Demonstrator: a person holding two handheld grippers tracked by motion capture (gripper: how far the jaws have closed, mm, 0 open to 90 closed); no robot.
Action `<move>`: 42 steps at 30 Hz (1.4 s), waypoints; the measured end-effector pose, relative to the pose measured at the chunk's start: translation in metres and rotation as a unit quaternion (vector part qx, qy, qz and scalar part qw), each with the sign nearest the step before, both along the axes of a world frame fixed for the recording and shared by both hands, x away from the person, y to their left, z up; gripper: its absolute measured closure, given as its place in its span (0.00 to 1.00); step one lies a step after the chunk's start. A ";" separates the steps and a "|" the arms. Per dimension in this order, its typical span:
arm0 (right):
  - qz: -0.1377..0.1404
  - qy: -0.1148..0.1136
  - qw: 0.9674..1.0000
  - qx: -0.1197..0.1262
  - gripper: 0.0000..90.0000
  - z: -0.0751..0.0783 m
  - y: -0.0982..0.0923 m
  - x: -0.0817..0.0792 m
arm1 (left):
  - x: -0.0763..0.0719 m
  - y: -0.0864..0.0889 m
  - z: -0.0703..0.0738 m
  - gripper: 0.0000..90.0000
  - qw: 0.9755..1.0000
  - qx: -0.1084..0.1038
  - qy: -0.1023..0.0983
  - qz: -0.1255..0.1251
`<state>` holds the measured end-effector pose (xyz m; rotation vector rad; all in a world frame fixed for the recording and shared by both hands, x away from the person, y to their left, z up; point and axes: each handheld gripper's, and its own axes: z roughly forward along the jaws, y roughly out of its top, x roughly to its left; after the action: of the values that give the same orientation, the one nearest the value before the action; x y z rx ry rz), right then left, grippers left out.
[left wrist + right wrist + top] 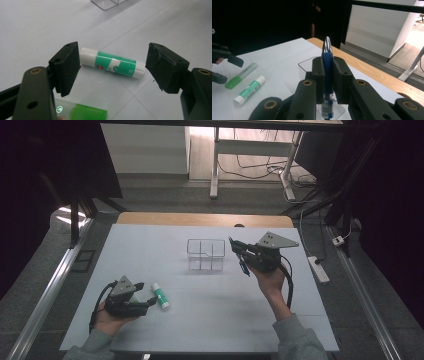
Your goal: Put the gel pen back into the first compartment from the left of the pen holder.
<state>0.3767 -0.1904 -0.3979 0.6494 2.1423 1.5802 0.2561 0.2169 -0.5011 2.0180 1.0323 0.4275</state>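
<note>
1. Overhead, in the high view, the left gripper (148,303) rests low on the white table (150,245) with its jaws spread, just beside a glue stick (161,296) lying flat. The right gripper (236,248) is raised next to the clear organizer (206,254), carrying a blue pen (242,265) that hangs down from the jaws.

2. Closer, the left gripper view has the two pads standing wide apart and touching nothing, the glue stick (113,63) lying crosswise beyond them. A green highlighter (87,113) lies underneath. The stick looks light, rigid and smooth, so it may roll; I would pinch across the labelled middle rather than the white cap.

3. Finally, the right gripper view shows the jaws clamped on the pen (327,75) around its barrel, metal tip pointing up. It seems stiff, slim and slick, likely to pivot between the pads if bumped against the organizer (307,66) wall.
</note>
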 end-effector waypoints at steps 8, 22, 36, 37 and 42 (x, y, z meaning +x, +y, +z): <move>0.004 0.001 1.000 0.012 0.89 0.000 0.007 0.004 | 0.000 0.001 0.000 0.30 1.000 -0.001 0.000 0.000; 0.011 0.004 1.000 0.018 0.89 -0.001 0.026 0.016 | 0.001 0.001 -0.001 0.30 1.000 -0.001 0.003 -0.001; 0.015 0.008 0.999 0.031 0.89 0.002 0.041 0.026 | 0.001 0.001 -0.002 0.30 1.000 -0.002 0.003 -0.001; 0.016 0.009 0.999 0.033 0.89 0.003 0.042 0.026 | 0.001 0.001 -0.002 0.30 1.000 -0.001 0.003 -0.001; 0.017 0.008 0.999 0.038 0.89 0.006 0.047 0.029 | 0.001 0.001 -0.002 0.30 1.000 -0.002 0.003 -0.001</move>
<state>0.4056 -0.1434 -0.3918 0.6546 2.1248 1.6875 0.2572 0.2180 -0.5027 2.0185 1.0340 0.4185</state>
